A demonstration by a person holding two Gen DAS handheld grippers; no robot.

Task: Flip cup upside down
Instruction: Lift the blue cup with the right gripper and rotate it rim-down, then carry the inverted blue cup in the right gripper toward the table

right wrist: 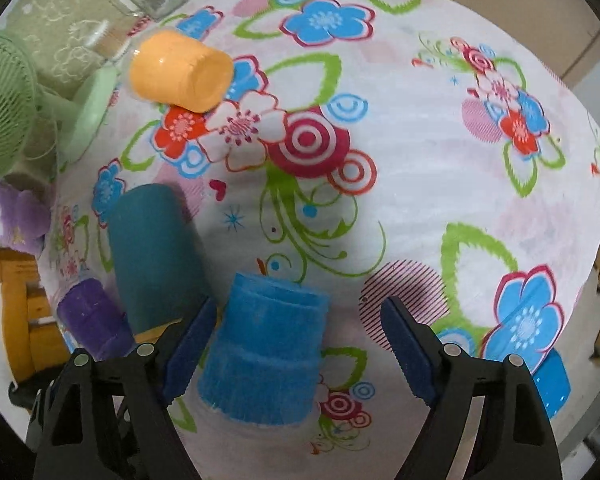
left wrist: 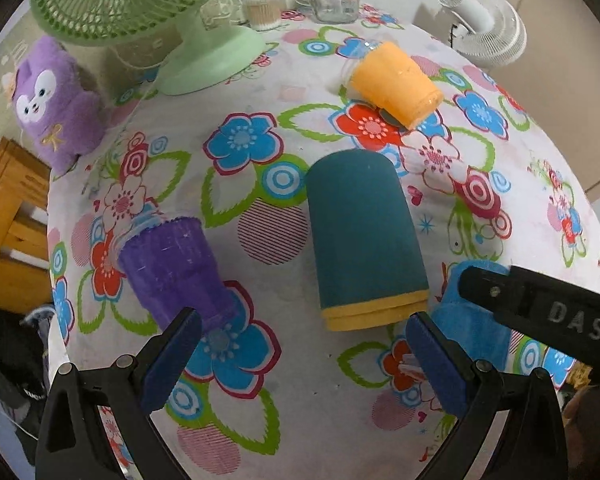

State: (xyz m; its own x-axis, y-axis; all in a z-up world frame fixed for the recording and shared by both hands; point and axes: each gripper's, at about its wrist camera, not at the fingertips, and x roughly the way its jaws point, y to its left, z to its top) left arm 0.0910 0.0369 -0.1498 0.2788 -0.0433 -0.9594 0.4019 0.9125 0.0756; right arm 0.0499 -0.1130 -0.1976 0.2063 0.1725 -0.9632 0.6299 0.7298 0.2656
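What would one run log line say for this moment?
right tool: open, around blue cup | blue cup: upside down on tablecloth | left tool: open, empty | teal cup: inverted

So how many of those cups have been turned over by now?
The fuzzy blue cup appears to stand mouth down already, between the open fingers of the right gripper, which grips nothing. The left gripper is open too, empty. The tall teal cup with a yellow rim, the fuzzy purple cup and the orange cup lie on their sides, possibly still to do.
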